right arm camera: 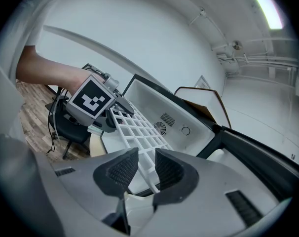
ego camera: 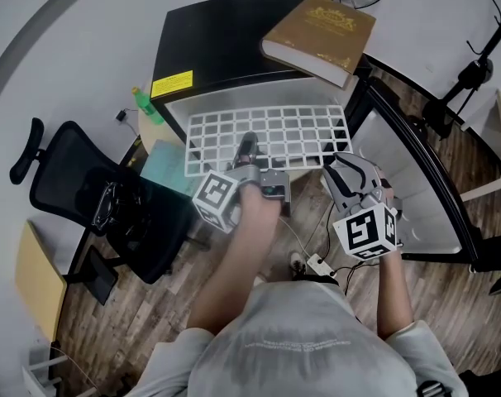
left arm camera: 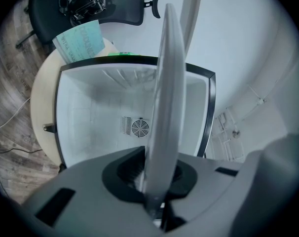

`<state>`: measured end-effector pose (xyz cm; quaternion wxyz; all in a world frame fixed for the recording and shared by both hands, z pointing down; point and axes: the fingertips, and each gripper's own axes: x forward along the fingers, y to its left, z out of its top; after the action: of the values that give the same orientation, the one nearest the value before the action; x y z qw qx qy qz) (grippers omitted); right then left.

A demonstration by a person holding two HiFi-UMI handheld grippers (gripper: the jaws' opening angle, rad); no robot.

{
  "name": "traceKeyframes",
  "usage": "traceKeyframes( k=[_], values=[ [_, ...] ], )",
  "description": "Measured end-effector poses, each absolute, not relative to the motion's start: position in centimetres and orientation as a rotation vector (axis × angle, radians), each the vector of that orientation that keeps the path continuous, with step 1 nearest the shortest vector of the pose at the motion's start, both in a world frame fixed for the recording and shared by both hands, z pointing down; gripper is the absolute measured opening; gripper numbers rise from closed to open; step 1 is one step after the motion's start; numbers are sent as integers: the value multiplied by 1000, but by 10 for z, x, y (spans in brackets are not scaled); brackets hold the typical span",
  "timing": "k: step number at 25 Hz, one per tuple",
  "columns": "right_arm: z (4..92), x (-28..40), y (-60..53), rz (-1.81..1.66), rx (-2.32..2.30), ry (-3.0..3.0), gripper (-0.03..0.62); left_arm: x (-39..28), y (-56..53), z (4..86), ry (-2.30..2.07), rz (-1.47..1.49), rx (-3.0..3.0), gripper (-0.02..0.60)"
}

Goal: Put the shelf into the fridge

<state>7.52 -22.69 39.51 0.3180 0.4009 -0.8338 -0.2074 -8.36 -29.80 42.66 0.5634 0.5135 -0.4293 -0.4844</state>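
The white grid shelf (ego camera: 267, 135) lies level at the mouth of the small black fridge (ego camera: 221, 35), its far edge at the opening. My left gripper (ego camera: 247, 149) is shut on the shelf's near edge. In the left gripper view the shelf (left arm camera: 164, 83) stands edge-on, clamped in my left gripper (left arm camera: 157, 177), with the white fridge interior (left arm camera: 90, 112) behind. My right gripper (ego camera: 343, 162) is at the shelf's near right corner. In the right gripper view the shelf's rim (right arm camera: 139, 132) passes between the pads of my right gripper (right arm camera: 146, 169), with a gap beside it.
The fridge door (ego camera: 416, 164) stands open to the right. A thick brown book (ego camera: 321, 27) lies on the fridge top. A black office chair (ego camera: 93, 188), a green bottle (ego camera: 147, 106) and a teal booklet (ego camera: 164, 168) are at the left. A power strip (ego camera: 321, 263) lies on the wood floor.
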Motion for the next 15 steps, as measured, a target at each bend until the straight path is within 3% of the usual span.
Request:
traceKeyframes(
  k=[9,15],
  values=[
    [395,83,-236,-539,1140,-2184,133,-84,-300,428,-1001,-1166,1191,35],
    [385,85,-240,-570,1133,-2192,109,-84,-299,427,-1013,-1165,1192,35]
  ],
)
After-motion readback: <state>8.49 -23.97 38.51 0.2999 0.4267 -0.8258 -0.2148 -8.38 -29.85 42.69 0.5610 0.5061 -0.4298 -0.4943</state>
